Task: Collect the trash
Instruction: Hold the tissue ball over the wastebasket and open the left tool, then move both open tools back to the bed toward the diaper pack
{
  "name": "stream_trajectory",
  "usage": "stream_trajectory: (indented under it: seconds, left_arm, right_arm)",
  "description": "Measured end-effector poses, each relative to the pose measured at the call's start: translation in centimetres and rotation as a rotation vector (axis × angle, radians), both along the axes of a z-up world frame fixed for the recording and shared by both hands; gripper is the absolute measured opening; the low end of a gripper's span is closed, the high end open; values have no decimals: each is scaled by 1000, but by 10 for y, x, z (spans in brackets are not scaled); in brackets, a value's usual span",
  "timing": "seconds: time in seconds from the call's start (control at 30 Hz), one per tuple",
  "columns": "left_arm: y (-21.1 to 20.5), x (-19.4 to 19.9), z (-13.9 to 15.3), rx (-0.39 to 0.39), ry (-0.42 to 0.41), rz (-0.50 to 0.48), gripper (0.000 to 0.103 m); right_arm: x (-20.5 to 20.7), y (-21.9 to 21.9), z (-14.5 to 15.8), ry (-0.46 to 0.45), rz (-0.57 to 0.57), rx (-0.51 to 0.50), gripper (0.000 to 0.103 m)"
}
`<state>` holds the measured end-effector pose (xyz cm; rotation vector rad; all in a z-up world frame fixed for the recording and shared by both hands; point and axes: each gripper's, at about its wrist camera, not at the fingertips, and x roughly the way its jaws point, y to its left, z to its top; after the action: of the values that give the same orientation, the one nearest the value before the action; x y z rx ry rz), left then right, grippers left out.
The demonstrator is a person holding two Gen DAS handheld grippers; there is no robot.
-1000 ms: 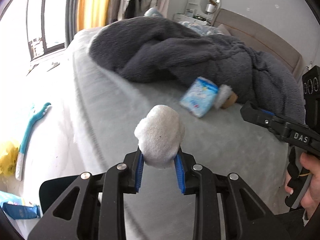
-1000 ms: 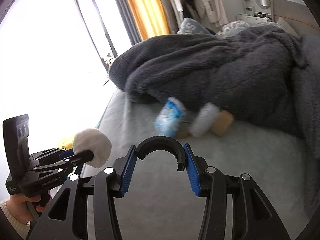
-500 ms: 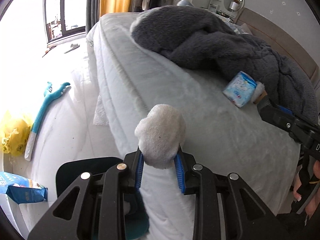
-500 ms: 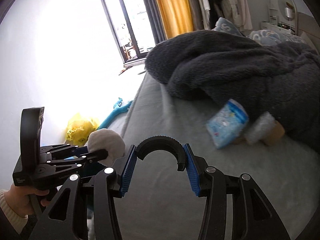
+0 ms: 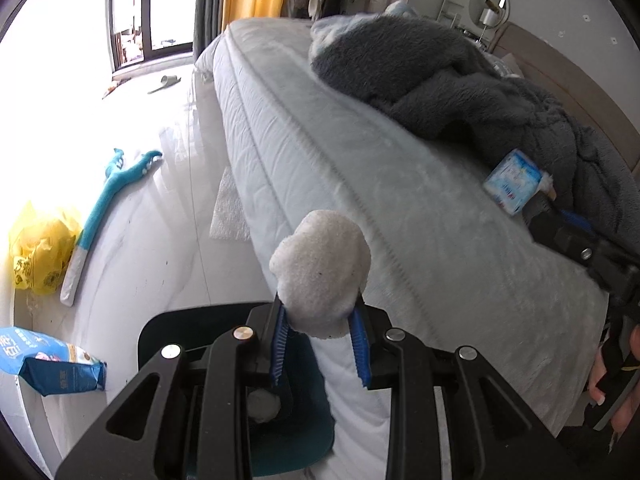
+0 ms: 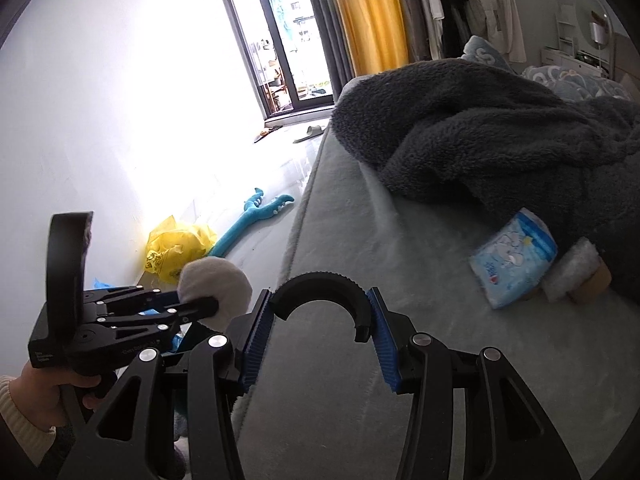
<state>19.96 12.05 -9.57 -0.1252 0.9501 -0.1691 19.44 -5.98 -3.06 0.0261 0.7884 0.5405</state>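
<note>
A white wad [image 5: 320, 270] is clenched between the left gripper's [image 5: 320, 346] blue pads, held beyond the bed's [image 5: 400, 216] edge and above a dark bin [image 5: 224, 364] at the bed's foot, where another wad is already seen. A black half-ring [image 6: 320, 294] is gripped by the right gripper [image 6: 320, 342] over the bed, near a blue packet [image 6: 514, 258]. If the wad is released off-centre, the bin could be missed and the floor littered; the half-ring, pinched only at its ends, could be slipped loose.
</note>
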Motion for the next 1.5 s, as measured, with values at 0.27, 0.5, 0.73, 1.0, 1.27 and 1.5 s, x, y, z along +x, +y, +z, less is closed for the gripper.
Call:
stream_trajectory:
  seconds: [0.27, 0.5, 0.73, 1.0, 1.27, 1.5]
  left_arm:
    - [25, -1, -30, 28, 91, 14, 30]
    - [53, -3, -58, 37, 164, 34, 30]
    - [85, -9, -85, 16, 263, 68, 30]
    - [111, -19, -105, 25, 349, 68, 53]
    - [141, -28, -100, 17, 328, 96, 71]
    - [168, -35, -83, 7, 252, 148, 81]
  right_arm:
    - [-7, 39, -8, 17, 72, -10, 48]
    - [-9, 71, -19, 36, 127, -39, 48]
    - [-11, 107, -27, 54, 184, -58, 48]
    - [-11, 138, -39, 79, 214, -86, 48]
    - [-5, 167, -64, 119, 238, -124, 48]
    - [-3, 187, -96, 210, 254, -139, 48]
